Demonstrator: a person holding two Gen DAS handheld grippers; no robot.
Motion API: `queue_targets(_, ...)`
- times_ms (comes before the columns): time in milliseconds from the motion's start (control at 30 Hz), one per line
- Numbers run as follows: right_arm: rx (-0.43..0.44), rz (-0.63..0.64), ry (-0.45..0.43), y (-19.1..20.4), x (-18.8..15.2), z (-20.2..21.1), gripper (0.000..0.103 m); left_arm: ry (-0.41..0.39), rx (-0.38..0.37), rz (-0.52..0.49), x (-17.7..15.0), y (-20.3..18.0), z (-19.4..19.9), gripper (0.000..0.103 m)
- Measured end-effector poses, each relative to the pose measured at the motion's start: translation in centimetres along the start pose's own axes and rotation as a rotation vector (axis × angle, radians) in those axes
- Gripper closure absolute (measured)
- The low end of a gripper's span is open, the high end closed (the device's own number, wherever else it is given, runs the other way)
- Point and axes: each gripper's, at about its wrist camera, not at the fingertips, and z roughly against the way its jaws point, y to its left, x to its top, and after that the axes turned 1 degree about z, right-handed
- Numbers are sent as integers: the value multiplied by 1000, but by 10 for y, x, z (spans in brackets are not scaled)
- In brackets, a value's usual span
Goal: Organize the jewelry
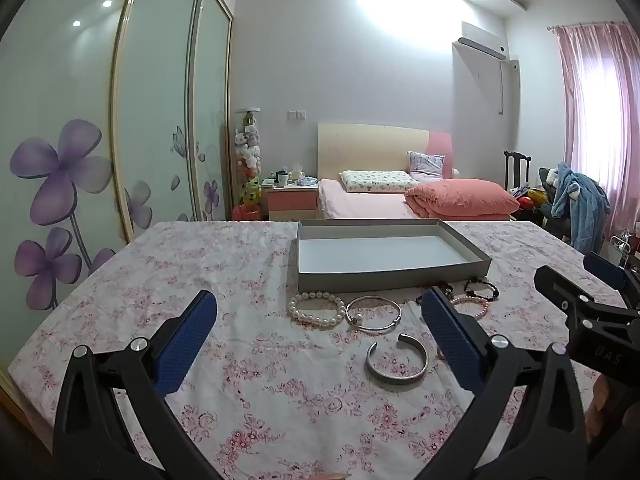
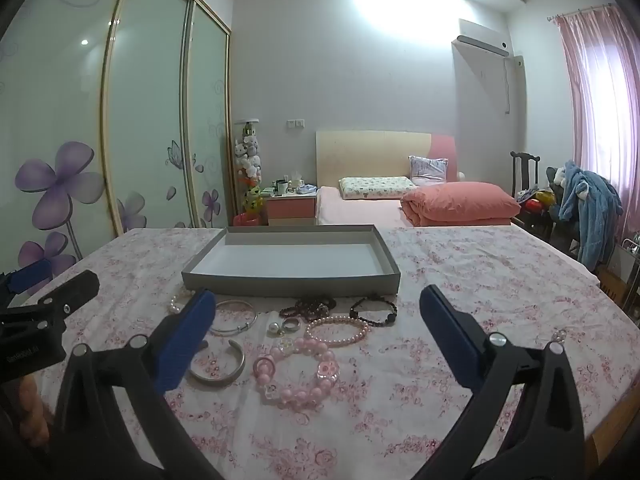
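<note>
Presently, near to far:
Left gripper [image 1: 318, 344]: blue-padded fingers spread to full width, nothing between the pads; hovers above the cloth.
Right gripper [image 2: 316, 346]: likewise spread wide, holding nothing.
Pink floral tablecloth [image 2: 460, 280]: carries all the jewelry.
Large pink bead bracelet with clear flower beads [image 2: 298, 372]: nearest, lying flat.
Open silver cuff bangle [image 1: 397, 362]: beside it, flat.
White pearl bracelet [image 1: 317, 308]: just beside a thin silver bangle [image 1: 373, 314].
Small pink pearl bracelet [image 2: 338, 330]: behind the large pink one.
Dark bead bracelets [image 2: 374, 310]: close before the tray.
Shallow grey rectangular tray [image 2: 290, 282]: behind the jewelry.
Bed with salmon quilt [image 1: 460, 198]: far background.
</note>
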Motion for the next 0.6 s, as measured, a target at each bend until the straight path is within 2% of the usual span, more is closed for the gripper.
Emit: queue_targets(600,-1,-3,3,0,-1,0,4,4,0,1,0,0,0,2)
